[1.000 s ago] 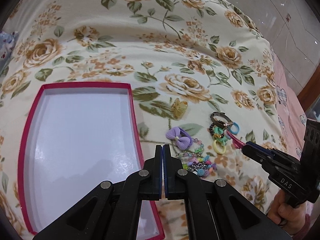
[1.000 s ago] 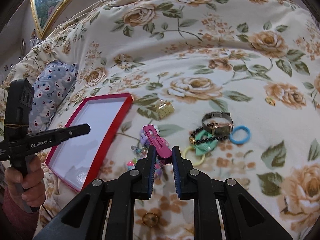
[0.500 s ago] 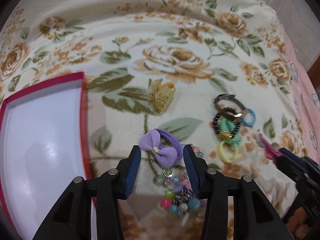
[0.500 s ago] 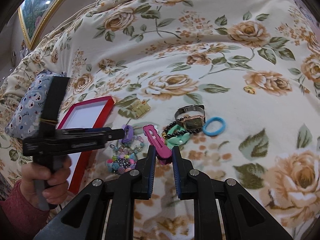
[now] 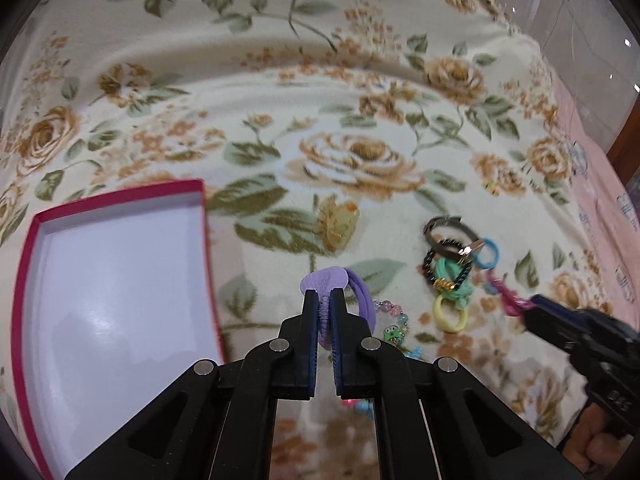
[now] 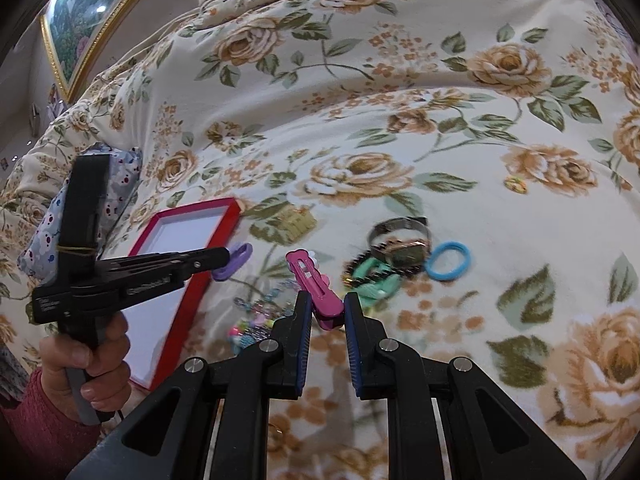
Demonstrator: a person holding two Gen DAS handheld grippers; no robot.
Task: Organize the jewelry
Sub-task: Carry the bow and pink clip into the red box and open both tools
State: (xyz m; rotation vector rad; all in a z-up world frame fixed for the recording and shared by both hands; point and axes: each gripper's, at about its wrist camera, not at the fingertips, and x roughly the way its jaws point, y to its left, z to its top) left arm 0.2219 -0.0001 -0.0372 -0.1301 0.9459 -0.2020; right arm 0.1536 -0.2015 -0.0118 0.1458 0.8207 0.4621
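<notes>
Since earlier, left gripper [image 5: 324, 300] jaws have pinched, apparently squarely, the purple bow [image 5: 325, 280].

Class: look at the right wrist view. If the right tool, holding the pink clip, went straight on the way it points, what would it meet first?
Probably the bedspread just past the pink clip held in the right tool, left of the green tie; depth is unclear.

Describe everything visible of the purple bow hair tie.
The purple bow hair tie is soft lilac fabric: a bow with a looped elastic band curving off to its right. The left tool is shut on its gathered middle, so one rounded lobe pokes out above the tips. It sits just right of the red box, above the floral bedspread, by the beaded bracelet.
</notes>
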